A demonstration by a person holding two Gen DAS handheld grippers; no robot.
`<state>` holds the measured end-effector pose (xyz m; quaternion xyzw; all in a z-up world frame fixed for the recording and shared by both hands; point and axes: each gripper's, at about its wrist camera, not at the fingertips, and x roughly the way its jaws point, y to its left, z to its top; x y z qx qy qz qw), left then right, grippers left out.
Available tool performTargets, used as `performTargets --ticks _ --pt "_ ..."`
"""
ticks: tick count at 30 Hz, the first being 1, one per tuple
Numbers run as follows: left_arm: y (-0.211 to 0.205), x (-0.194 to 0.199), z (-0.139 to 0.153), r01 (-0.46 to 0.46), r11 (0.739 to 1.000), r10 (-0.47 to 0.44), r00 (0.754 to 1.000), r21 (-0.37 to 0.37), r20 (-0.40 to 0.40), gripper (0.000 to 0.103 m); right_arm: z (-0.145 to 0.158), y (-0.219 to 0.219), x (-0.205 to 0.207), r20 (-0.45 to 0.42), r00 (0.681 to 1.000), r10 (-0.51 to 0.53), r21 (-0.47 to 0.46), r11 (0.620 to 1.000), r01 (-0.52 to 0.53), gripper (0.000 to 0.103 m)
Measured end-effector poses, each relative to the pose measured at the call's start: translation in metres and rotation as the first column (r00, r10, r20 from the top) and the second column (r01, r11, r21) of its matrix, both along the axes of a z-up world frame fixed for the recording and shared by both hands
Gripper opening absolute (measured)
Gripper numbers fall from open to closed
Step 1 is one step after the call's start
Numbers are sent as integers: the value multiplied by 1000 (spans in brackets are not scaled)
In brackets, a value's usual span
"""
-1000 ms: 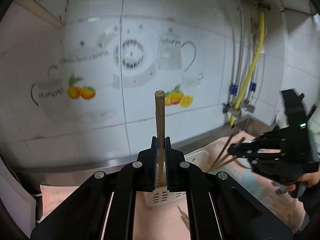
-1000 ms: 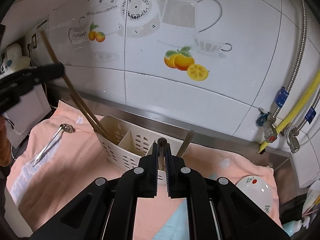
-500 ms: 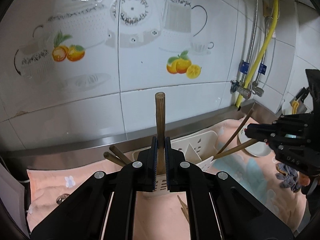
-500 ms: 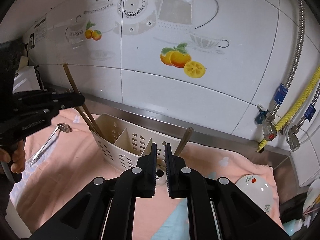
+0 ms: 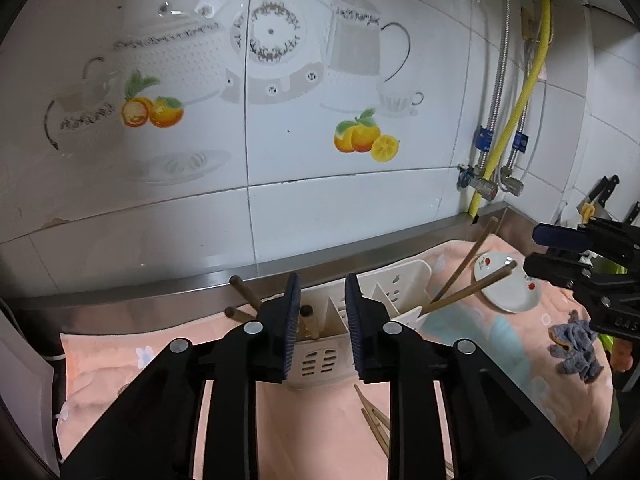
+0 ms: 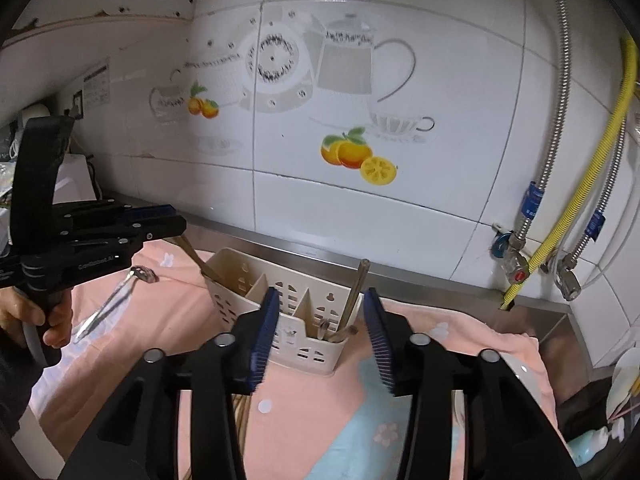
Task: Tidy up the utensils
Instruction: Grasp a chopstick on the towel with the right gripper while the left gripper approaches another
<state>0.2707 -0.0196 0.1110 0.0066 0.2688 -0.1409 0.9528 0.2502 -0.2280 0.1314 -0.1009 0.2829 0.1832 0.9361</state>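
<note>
A white slotted utensil caddy (image 6: 298,322) stands on the pink towel by the wall; it also shows in the left wrist view (image 5: 394,284). Brown chopsticks (image 5: 464,276) lean in its right end compartment, and others (image 5: 242,292) in its left end. My left gripper (image 5: 320,316) is open and empty just in front of the caddy. My right gripper (image 6: 318,330) is open and empty above the caddy's front. More chopsticks (image 5: 374,420) lie on the towel in front. A metal spoon (image 6: 114,302) lies on the towel at the left.
A white plate with red fruit print (image 5: 506,282) lies right of the caddy. A grey cloth (image 5: 574,346) lies at the far right. A steel ledge (image 6: 440,284) and tiled wall are behind. Valves and a yellow hose (image 6: 532,268) stand at the right corner.
Both grippers have opened and let go of their chopsticks, which now stand in the caddy. The left gripper has lowered towards the caddy.
</note>
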Motion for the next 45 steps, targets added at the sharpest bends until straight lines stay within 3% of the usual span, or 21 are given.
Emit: performTargets --ticks 5,8,10,15,28,40,45 --pt "3 -24 3 -4 1000 4 1000 -8 22 45 -7 0 -29 9 1000 24 26 999 -24 45" --pt "6 -42 1 -4 1000 4 999 -8 35 53 -17 1 -44 3 999 32 32 999 -32 54" --pt "9 -56 -4 -2 1000 3 999 -22 35 60 -31 2 -56 -8 999 38 25 999 -38 54" --pt "12 -83 -23 -3 999 4 1000 -33 17 69 -69 6 -80 -47 998 46 -8 999 -46 54" --pt "21 -133 -95 -53 998 48 994 -43 -96 92 -154 -6 -117 -197 980 20 11 1000 -18 54" --pt "24 -158 -134 -111 993 104 979 -32 -175 98 -205 -1 -134 -265 964 16 -19 1000 -22 53" --pt "26 -164 -144 -130 991 122 972 -29 -200 98 -214 -1 -131 -293 956 21 -4 1000 -24 38"
